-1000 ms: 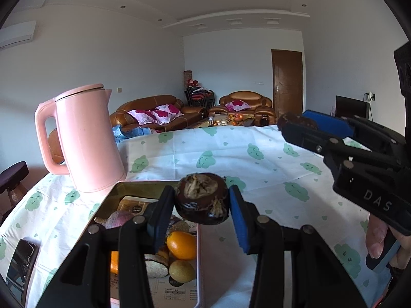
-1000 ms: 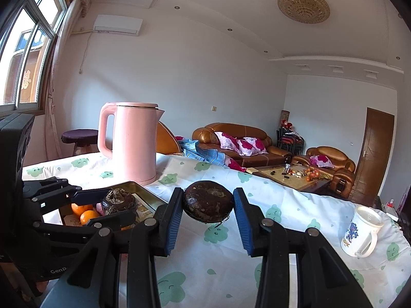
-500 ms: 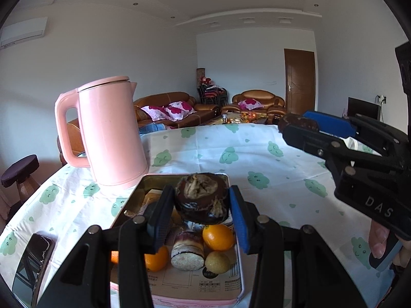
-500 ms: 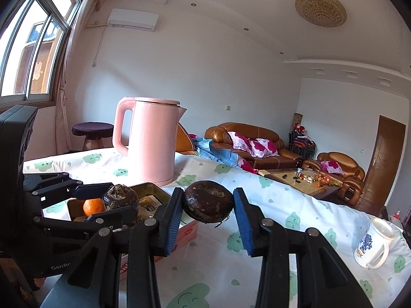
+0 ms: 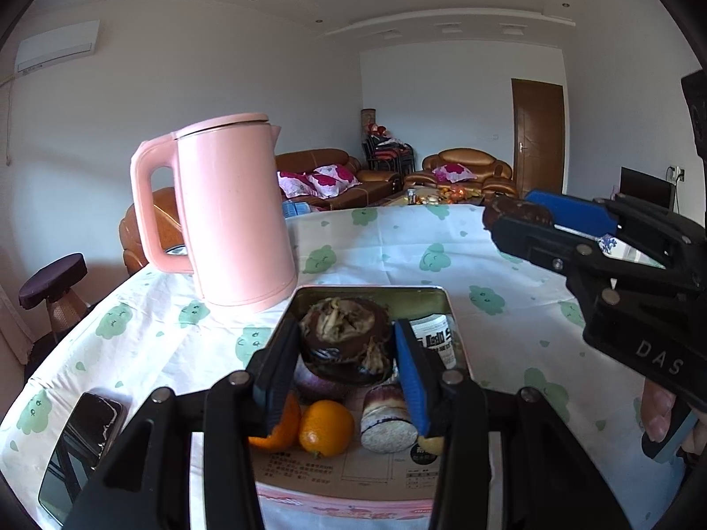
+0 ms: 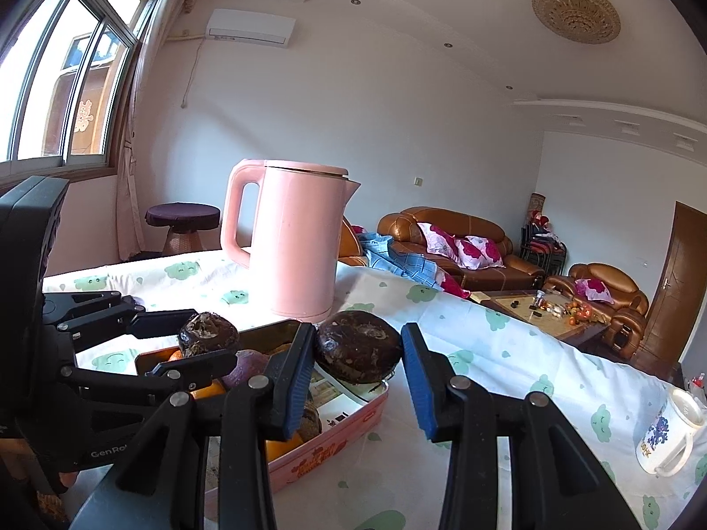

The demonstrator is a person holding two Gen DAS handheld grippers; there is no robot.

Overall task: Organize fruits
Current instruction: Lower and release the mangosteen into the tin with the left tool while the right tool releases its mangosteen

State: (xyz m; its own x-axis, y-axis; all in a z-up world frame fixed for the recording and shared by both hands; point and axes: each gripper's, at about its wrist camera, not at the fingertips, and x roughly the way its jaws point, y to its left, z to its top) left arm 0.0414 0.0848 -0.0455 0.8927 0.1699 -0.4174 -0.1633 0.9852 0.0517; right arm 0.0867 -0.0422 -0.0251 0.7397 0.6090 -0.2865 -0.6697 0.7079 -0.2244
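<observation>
My left gripper (image 5: 347, 355) is shut on a dark brown, rough round fruit (image 5: 347, 335) and holds it just above the pink tin box (image 5: 375, 293). The box holds two oranges (image 5: 326, 427), a purple fruit (image 5: 316, 386), a cut purple-skinned piece (image 5: 389, 417) and printed paper. My right gripper (image 6: 358, 353) is shut on a second dark round fruit (image 6: 359, 346) and holds it over the box's far right rim (image 6: 375, 391). The left gripper and its fruit (image 6: 207, 335) show at left in the right wrist view.
A tall pink kettle (image 5: 225, 212) stands on the green-patterned tablecloth just behind the box. A phone (image 5: 81, 441) lies at the table's left front. A white mug (image 6: 669, 435) stands at the far right. Sofas and a coffee table lie beyond.
Both grippers have moved towards the box with their fruits. The left fruit has come down from above the box's near edge to low over its contents. The kettle looms closer.
</observation>
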